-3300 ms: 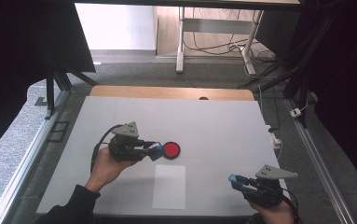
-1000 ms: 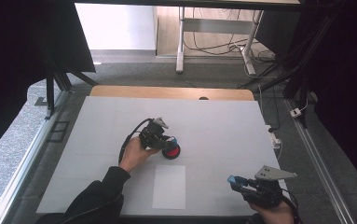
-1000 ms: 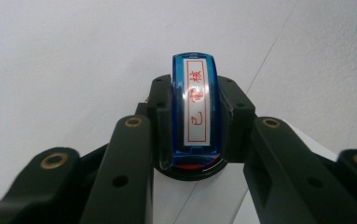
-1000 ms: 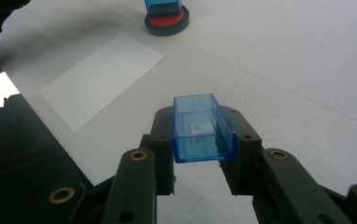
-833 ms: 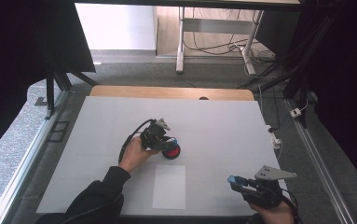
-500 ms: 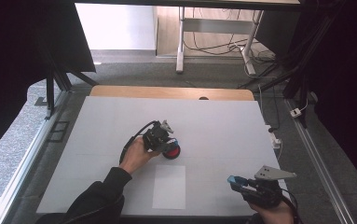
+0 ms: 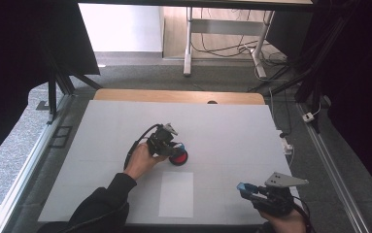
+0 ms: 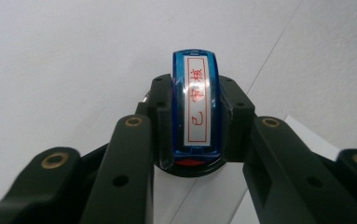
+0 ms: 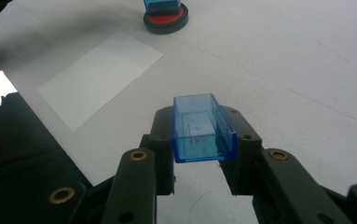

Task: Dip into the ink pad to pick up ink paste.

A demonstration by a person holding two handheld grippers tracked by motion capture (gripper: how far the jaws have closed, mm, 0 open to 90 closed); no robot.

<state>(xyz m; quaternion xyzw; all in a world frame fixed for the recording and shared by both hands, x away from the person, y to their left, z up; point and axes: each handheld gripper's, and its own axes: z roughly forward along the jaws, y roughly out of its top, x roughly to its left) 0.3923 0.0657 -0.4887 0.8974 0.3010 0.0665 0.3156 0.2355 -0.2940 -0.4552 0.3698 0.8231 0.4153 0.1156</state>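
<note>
Pressing the blue stamp (image 8: 196, 105) straight down on the red ink pad (image 7: 178, 158) at mid-table, the left gripper (image 7: 170, 146) clamps it firmly. It should stay vertical for even inking. Near the table edge, the right gripper (image 9: 198, 161) pinches the blue stamp cap (image 9: 202, 127)

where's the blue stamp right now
In the high view the blue stamp is near the table's middle, clamped in the left gripper and pressed on the red ink pad, just beyond the white paper sheet.

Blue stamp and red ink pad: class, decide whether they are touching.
Touching. In the left gripper view, the blue stamp, clamped in the left tongs, sits down on the red ink pad with no gap showing between them.
</note>
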